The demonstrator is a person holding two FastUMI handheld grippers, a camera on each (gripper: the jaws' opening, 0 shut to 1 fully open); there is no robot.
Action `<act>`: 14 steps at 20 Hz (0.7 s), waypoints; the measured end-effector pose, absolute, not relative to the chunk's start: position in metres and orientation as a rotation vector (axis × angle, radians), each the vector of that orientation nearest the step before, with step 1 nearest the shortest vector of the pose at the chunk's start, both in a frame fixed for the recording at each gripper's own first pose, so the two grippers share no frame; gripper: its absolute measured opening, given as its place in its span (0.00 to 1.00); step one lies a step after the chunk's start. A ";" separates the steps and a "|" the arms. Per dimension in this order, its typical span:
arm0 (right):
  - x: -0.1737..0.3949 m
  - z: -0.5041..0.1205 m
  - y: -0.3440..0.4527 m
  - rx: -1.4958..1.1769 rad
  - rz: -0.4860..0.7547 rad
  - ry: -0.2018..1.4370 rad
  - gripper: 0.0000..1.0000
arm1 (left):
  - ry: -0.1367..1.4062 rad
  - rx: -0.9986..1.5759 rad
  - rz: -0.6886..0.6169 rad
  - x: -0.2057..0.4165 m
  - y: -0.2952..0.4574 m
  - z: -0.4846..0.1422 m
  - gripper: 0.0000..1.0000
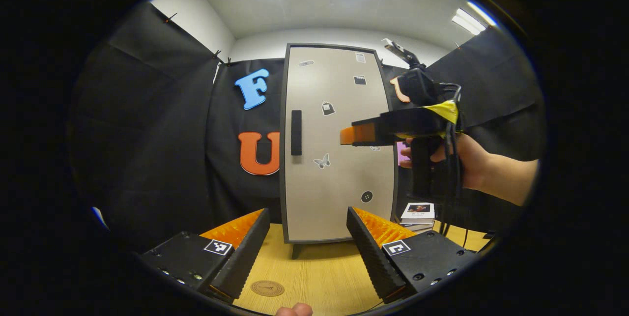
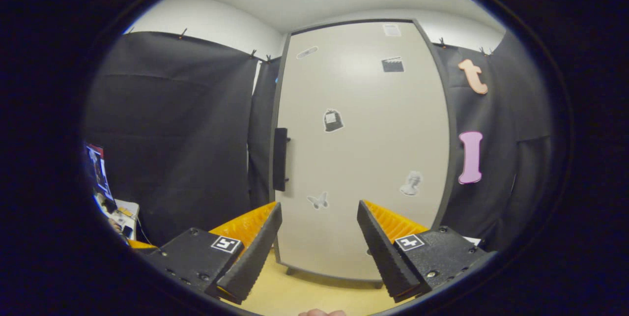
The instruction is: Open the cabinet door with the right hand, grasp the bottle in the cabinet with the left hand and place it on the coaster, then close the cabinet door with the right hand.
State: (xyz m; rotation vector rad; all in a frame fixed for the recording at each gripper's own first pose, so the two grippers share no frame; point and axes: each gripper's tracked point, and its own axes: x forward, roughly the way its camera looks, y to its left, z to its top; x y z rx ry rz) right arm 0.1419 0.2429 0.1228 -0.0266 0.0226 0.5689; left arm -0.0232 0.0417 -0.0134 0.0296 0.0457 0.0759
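Basically nothing's done yet: the cabinet door (image 2: 361,149) is shut with the bottle presumably behind it, the right gripper (image 2: 319,237) hangs empty and spread short of the door's handle (image 2: 280,158), the left gripper (image 1: 308,242) gapes empty over the coaster (image 1: 267,288) in front of the door.

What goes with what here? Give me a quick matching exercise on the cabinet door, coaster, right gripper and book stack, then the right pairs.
Things:
1. cabinet door
2. coaster
3. right gripper
4. stack of books

States or places:
A. lying flat on the wooden table, between the left gripper's fingers in the left gripper view
B. shut, its dark handle on the left edge
C. on the table to the right of the cabinet's foot
D. open, held up in front of the door and gripping nothing

Pairs: 1-B, 2-A, 3-D, 4-C
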 end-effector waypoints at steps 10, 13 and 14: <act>0.201 0.137 0.345 -0.064 0.634 0.029 0.99 | 0.054 0.039 0.153 -0.022 0.076 -0.015 0.95; 0.216 0.140 0.360 -0.056 0.627 0.030 0.99 | 0.054 0.035 0.172 -0.021 0.085 -0.016 0.95; 0.220 0.142 0.364 -0.055 0.625 0.030 0.95 | 0.054 0.034 0.177 -0.021 0.087 -0.015 0.95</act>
